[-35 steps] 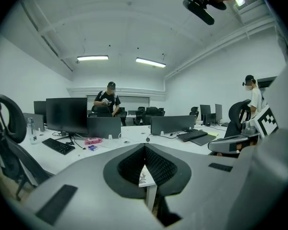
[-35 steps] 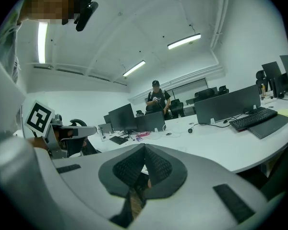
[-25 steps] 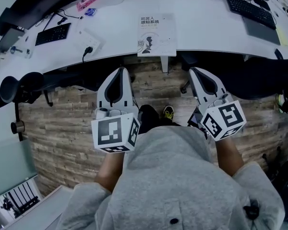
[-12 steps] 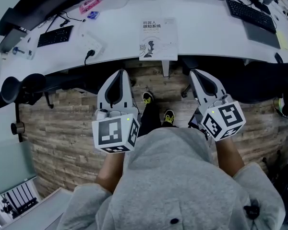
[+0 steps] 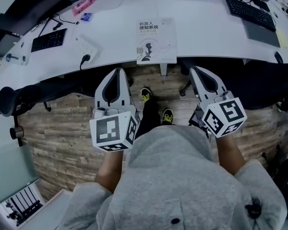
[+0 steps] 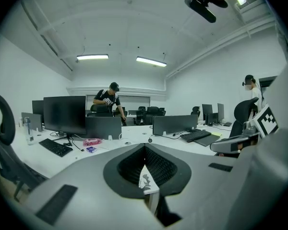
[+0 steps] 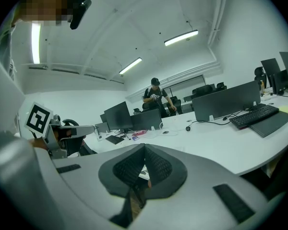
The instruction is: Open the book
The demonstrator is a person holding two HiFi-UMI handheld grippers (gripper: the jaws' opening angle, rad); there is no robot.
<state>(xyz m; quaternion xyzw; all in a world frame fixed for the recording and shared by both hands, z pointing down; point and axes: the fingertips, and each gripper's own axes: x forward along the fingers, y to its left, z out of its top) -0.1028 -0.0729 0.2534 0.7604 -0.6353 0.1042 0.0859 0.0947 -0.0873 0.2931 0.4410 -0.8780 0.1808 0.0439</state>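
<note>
The book [image 5: 156,40] lies closed on the white desk [image 5: 206,32], its pale cover with dark print facing up and its near end at the desk's front edge. Both grippers hover over the wooden floor, short of the desk and apart from the book. My left gripper [image 5: 116,72] points at the desk edge left of the book, and my right gripper [image 5: 198,71] points at it on the right. Each has its jaws together with nothing between them. A sliver of the book [image 6: 148,183] shows through the shut left gripper [image 6: 145,146], and the book [image 7: 143,172] likewise through the right gripper [image 7: 145,145].
Keyboards lie at the desk's left [image 5: 49,40] and far right [image 5: 252,11], with a power strip [image 5: 89,49] and a pink item [image 5: 82,5] left of the book. An office chair [image 5: 9,87] stands at the left. The person's shoes [image 5: 156,107] are below the desk edge.
The person has stepped toward the desk, so the desk edge and book lie a little nearer to both grippers. Both grippers stay shut.
</note>
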